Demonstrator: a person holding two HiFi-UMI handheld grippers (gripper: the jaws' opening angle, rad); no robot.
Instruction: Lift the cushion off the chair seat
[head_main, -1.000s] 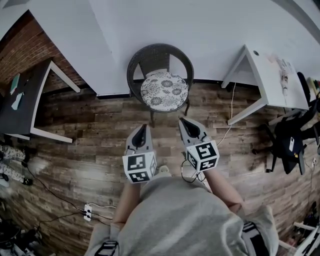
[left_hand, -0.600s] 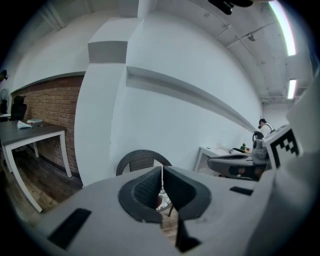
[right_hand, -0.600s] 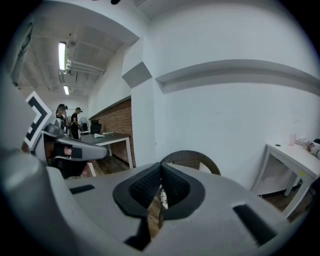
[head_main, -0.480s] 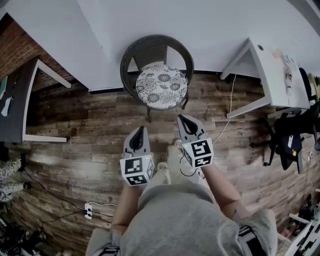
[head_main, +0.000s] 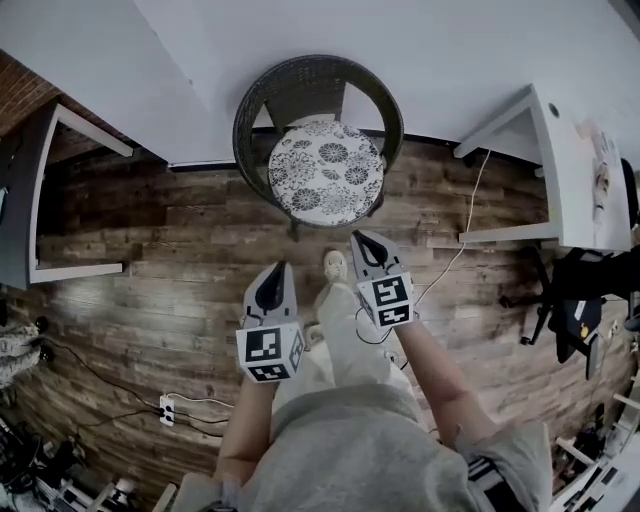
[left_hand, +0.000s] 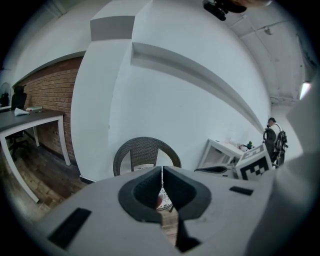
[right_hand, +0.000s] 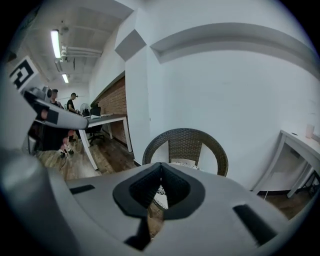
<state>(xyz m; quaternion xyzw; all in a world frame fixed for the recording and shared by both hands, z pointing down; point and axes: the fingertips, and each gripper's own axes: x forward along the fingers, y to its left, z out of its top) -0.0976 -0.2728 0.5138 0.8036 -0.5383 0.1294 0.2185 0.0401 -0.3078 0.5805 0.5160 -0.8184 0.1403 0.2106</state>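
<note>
A round white cushion (head_main: 325, 172) with a dark flower print lies on the seat of a dark wicker chair (head_main: 262, 100) against the white wall. Both grippers hang over the wooden floor short of the chair. My left gripper (head_main: 272, 276) is shut and holds nothing, its tip below and left of the cushion. My right gripper (head_main: 364, 241) is also shut and holds nothing, just below the cushion's right front edge. In the left gripper view the chair (left_hand: 144, 150) shows over the shut jaws; in the right gripper view the chair (right_hand: 186, 145) and a bit of cushion (right_hand: 185, 163) show ahead.
A white desk (head_main: 556, 170) stands right of the chair, with a cable (head_main: 470, 215) hanging to the floor. A dark table (head_main: 22, 200) stands at the left by a brick wall. A power strip (head_main: 165, 409) and cords lie on the floor. A dark office chair (head_main: 575, 300) is at the right.
The chair and cushion have come closer and larger in the head view. Both grippers have moved forward toward the chair and lower, still shut.
</note>
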